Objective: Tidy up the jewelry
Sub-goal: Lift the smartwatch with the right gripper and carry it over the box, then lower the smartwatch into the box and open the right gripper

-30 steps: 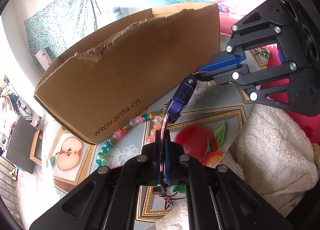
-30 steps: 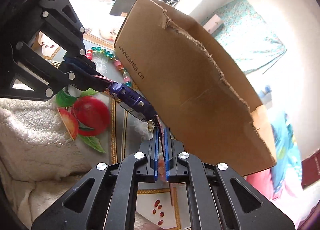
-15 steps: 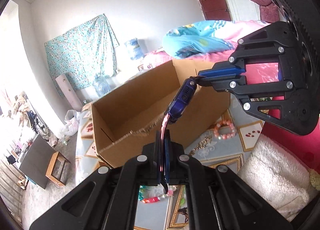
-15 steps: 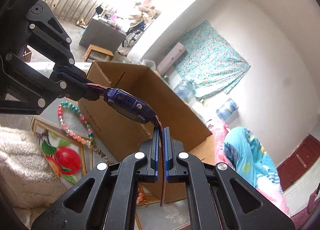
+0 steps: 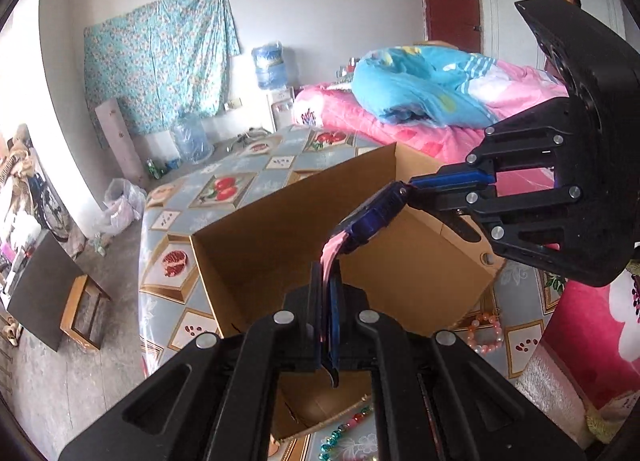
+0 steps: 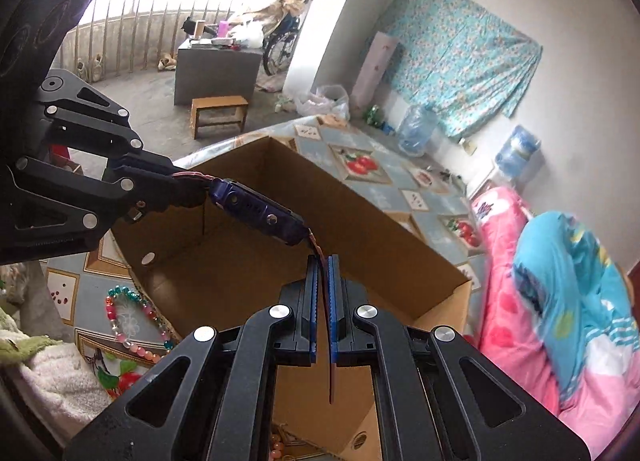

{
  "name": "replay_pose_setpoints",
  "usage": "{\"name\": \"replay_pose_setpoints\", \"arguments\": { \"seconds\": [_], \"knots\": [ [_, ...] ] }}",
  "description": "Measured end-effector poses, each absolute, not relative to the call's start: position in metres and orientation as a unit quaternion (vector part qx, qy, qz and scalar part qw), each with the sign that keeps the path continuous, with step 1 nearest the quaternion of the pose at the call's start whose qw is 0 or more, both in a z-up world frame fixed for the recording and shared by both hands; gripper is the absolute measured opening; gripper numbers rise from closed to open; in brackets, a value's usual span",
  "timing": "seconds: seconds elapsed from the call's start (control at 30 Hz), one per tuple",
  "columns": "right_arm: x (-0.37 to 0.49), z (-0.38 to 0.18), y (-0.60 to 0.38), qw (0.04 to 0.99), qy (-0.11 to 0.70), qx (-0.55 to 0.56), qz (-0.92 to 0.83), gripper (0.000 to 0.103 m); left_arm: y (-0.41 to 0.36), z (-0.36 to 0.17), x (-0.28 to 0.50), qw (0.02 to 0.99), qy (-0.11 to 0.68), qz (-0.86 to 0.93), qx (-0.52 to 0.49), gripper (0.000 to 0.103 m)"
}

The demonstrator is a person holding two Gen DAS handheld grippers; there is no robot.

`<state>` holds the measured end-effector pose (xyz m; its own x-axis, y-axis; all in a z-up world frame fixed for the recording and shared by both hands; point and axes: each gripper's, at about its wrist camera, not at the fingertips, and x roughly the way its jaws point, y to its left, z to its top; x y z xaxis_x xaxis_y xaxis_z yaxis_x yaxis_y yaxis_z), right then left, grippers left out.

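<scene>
Left gripper [image 5: 329, 303] pinches pink strap of watch [image 5: 374, 215]; right gripper [image 6: 323, 293] clamps opposite strap. Watch stretched between both, above open box [image 5: 280, 245]. Bead bracelets [image 6: 132, 321] on table beside box.

A floral teal cloth [image 5: 160, 57] is hung on the white wall; a pink quilted bed [image 5: 404, 125] is topped by a crumpled blue blanket [image 5: 420, 81]; a small wooden stool [image 6: 219, 113] is seen on the grey floor.
</scene>
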<state>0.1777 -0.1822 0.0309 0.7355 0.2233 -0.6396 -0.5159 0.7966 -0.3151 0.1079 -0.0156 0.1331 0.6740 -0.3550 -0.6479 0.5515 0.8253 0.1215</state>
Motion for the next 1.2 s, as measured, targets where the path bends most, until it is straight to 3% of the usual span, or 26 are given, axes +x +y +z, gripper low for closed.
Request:
{"name": "replay_pose_setpoints", "arguments": {
  "seconds": [0.27,0.47,0.6,0.7,0.8,0.97,1.13,1.2],
  "knots": [
    [0.258,-0.004,-0.184,0.834,0.478,-0.142,0.236,0.004,-0.029,0.085,0.191,0.845,0.447,-0.262,0.132,0.004],
    [0.296,-0.025,-0.191,0.807,0.547,-0.078,0.210,0.019,-0.029,0.063,0.221,0.820,0.507,-0.232,0.129,0.011],
    [0.300,-0.029,-0.198,0.811,0.549,-0.054,0.197,0.028,-0.029,0.067,0.225,0.828,0.496,-0.233,0.122,0.022],
    [0.293,-0.028,-0.202,0.817,0.543,-0.046,0.191,0.028,-0.029,0.072,0.225,0.837,0.483,-0.231,0.116,0.028],
    [0.286,-0.025,-0.205,0.821,0.539,-0.042,0.185,0.028,-0.023,0.080,0.222,0.852,0.460,-0.225,0.108,0.047],
    [0.273,-0.011,-0.208,0.827,0.528,-0.030,0.190,0.030,0.002,0.105,0.205,0.889,0.406,-0.198,0.080,0.055],
    [0.266,-0.010,-0.190,0.813,0.532,-0.036,0.234,0.048,0.036,0.121,0.176,0.922,0.353,-0.148,0.060,0.067],
    [0.270,-0.019,-0.176,0.796,0.549,-0.049,0.250,0.049,0.051,0.122,0.162,0.931,0.337,-0.130,0.042,0.068]
  ]
}}
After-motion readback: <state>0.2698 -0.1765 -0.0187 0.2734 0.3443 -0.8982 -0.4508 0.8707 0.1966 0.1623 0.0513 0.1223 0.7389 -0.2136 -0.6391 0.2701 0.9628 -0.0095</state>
